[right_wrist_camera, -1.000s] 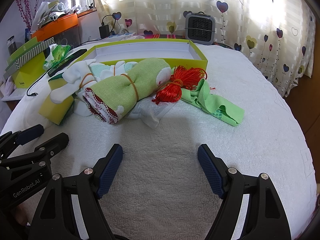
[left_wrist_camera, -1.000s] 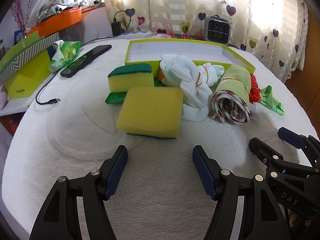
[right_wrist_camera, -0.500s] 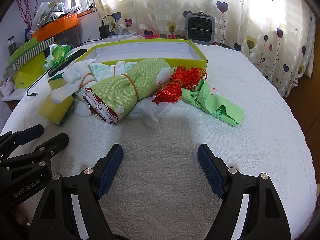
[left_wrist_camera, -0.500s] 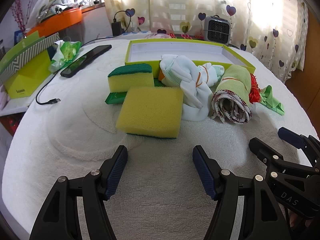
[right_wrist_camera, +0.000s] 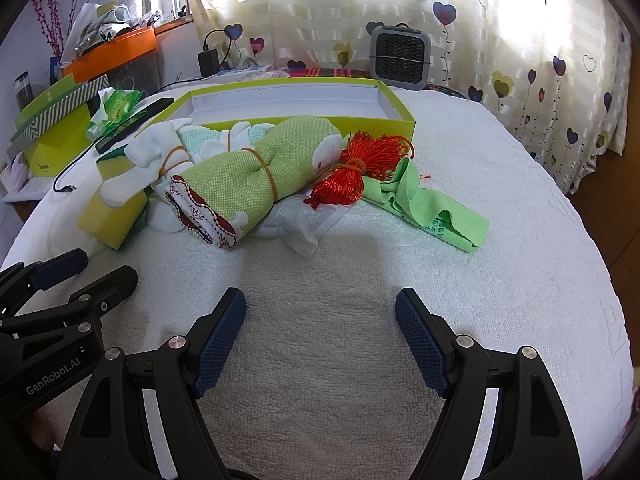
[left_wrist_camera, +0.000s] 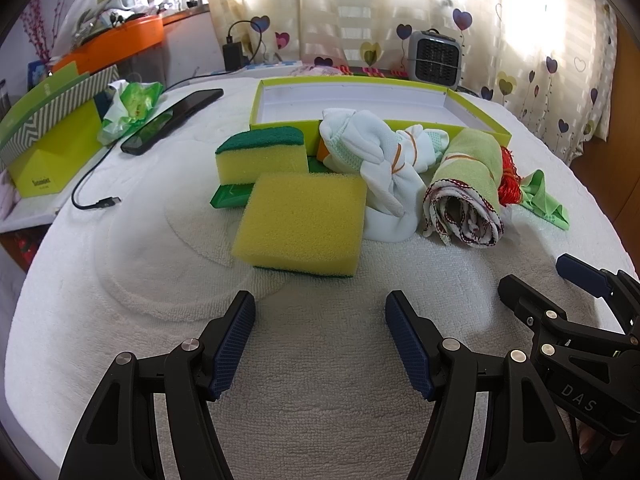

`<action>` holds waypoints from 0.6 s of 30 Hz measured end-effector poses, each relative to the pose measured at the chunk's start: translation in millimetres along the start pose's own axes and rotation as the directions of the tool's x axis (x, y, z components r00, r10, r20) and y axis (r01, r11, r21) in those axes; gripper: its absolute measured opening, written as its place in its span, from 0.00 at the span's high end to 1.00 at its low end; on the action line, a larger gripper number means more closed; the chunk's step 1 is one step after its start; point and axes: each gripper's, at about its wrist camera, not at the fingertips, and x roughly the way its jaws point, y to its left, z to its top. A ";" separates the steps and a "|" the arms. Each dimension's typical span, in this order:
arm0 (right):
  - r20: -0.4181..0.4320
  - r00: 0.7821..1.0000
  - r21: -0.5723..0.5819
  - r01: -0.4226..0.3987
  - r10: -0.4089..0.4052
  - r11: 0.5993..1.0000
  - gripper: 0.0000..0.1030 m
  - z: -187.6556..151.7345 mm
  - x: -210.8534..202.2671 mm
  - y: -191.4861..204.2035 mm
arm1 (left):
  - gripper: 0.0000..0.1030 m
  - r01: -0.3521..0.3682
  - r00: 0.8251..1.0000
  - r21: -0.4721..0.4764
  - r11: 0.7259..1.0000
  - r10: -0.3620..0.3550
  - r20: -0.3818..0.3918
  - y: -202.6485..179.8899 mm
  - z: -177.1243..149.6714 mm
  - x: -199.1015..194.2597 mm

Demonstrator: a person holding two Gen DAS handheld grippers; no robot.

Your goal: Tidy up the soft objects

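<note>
A row of soft things lies on the white towel-covered table in front of an empty lime-green box (left_wrist_camera: pixel 360 98). From the left: a yellow sponge (left_wrist_camera: pixel 302 222), a green-topped sponge (left_wrist_camera: pixel 260 156), bundled white socks (left_wrist_camera: pixel 380 160), a rolled green towel (left_wrist_camera: pixel 468 184) (right_wrist_camera: pixel 256 176), a red tassel (right_wrist_camera: pixel 360 168), a light green cloth (right_wrist_camera: pixel 432 204) and a white cloth (right_wrist_camera: pixel 304 220). My left gripper (left_wrist_camera: pixel 320 320) is open and empty just short of the yellow sponge. My right gripper (right_wrist_camera: pixel 320 320) is open and empty short of the towel and white cloth.
A black phone (left_wrist_camera: pixel 172 120) and a cable (left_wrist_camera: pixel 92 196) lie at the left. A green box (left_wrist_camera: pixel 48 148) and a crumpled green wrapper (left_wrist_camera: pixel 128 108) stand at the left edge. A small grey heater (right_wrist_camera: pixel 400 56) stands behind the box by the curtain.
</note>
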 end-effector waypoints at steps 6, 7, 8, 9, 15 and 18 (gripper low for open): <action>0.000 1.000 0.000 0.000 0.000 1.000 0.25 0.2 0.0 0.6 | 0.34 0.002 1.000 0.003 1.000 -0.002 0.002 0.3 -0.1 0.3; 0.000 1.000 0.000 -0.001 0.001 1.000 0.25 0.2 -0.1 0.8 | 0.34 0.007 1.000 0.007 1.000 -0.007 0.003 0.1 -0.6 -0.1; 0.000 1.000 0.000 0.000 0.000 1.000 0.25 0.3 -0.1 1.0 | 0.34 0.011 1.000 0.010 1.000 -0.011 0.004 1.3 -0.7 -0.2; -0.001 1.000 -0.001 -0.001 0.001 1.000 0.25 0.3 -0.1 1.1 | 0.34 0.018 1.000 0.013 1.000 -0.018 0.003 2.2 -0.8 -0.5; -0.009 1.000 -0.006 -0.004 0.004 1.000 0.25 3.2 -1.8 1.1 | 0.35 0.092 0.995 0.031 0.995 -0.091 -0.031 12.9 1.3 -1.4; 0.029 0.999 0.014 -0.034 0.034 0.999 0.25 5.9 -13.6 -3.0 | 0.35 0.130 0.991 0.012 0.991 -0.129 -0.046 22.4 3.1 -3.5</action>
